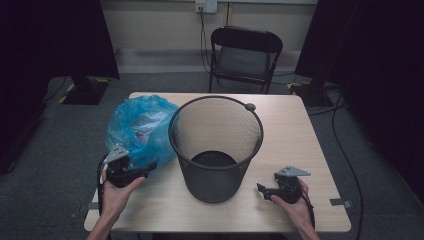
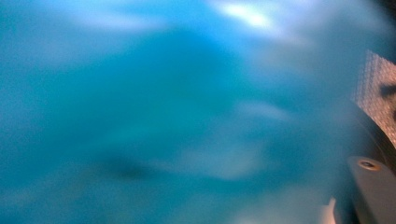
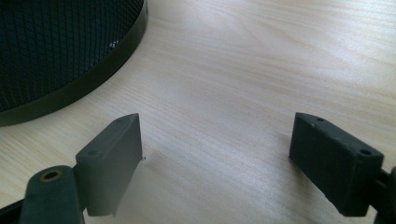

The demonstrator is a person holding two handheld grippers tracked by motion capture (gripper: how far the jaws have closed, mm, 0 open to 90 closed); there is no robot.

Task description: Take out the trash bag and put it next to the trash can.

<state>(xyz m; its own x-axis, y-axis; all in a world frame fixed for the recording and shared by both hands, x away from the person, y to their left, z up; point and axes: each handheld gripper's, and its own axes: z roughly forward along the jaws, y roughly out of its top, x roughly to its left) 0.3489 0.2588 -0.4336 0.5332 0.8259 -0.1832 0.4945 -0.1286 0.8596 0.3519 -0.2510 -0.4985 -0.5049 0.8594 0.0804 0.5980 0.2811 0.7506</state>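
Note:
A crumpled blue plastic bag (image 1: 134, 126) with something inside lies on the left of the wooden table (image 1: 295, 135). My left gripper (image 1: 146, 168) pushes into the bag's near side. In the left gripper view the bag (image 2: 163, 116) presses against the lens as a blue blur, and one jaw stands far out at the right edge, so the gripper reads open. A black mesh wastebasket (image 1: 216, 181) stands upright at the table's middle. To its right my right gripper (image 1: 261, 189) rests low over the wood, open and holding nothing (image 3: 217, 140), near the basket's base (image 3: 56, 56).
A black folding chair (image 1: 245, 55) stands beyond the table's far edge. Dark stands and cables sit on the grey floor at both sides. Bare wood stretches to the right of the basket. The basket's mesh (image 2: 379, 88) sits close to the right of the left gripper.

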